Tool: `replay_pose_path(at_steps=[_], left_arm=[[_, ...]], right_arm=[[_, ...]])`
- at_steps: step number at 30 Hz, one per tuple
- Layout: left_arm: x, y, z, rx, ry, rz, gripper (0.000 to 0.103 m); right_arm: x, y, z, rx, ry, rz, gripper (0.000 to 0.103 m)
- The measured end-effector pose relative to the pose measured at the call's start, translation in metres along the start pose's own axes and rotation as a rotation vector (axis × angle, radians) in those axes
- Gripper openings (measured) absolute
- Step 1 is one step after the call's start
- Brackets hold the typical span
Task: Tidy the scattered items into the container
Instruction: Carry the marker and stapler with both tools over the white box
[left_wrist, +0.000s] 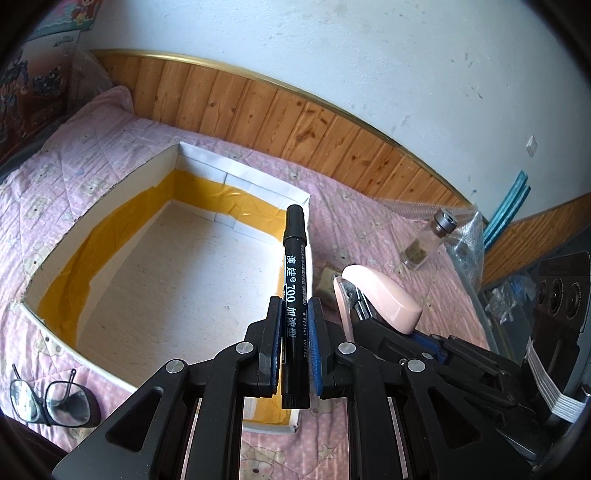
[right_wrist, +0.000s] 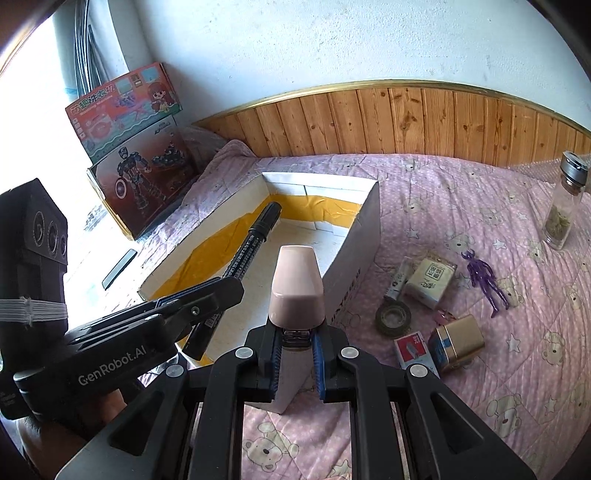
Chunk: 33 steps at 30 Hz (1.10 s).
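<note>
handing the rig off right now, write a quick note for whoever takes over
Left gripper: shut on the black marker, held over the box.
Right gripper: shut on the pink stapler, at the box's near right corner.
White box with yellow tape inside: nothing seen in it yet.
Done: both items picked up. Neither released.
Left on the quilt, right of the box: tape roll, purple figure, gold tin, red-and-white small box, tissue pack, glass bottle. Glasses lie left of the box.
</note>
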<state>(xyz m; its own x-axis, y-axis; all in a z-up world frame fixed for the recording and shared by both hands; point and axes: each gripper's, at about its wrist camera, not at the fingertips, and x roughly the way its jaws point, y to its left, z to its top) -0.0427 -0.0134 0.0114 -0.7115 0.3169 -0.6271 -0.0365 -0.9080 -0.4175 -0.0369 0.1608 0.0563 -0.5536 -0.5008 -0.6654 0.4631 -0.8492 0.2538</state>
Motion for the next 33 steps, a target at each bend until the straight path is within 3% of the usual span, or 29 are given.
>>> replay_pose_path(at_steps=[22, 33], left_arm=[[0.032, 0.039, 0.039, -0.068, 0.045, 0.050, 0.013], [0.056, 0.040, 0.063, -0.029, 0.082, 0.116, 0.013]], right_arm=[[0.047, 0.012, 0.052, -0.073, 0.052, 0.028, 0.016], [0.075, 0.014, 0.073, -0.109, 0.103, 0.024, 0.016]])
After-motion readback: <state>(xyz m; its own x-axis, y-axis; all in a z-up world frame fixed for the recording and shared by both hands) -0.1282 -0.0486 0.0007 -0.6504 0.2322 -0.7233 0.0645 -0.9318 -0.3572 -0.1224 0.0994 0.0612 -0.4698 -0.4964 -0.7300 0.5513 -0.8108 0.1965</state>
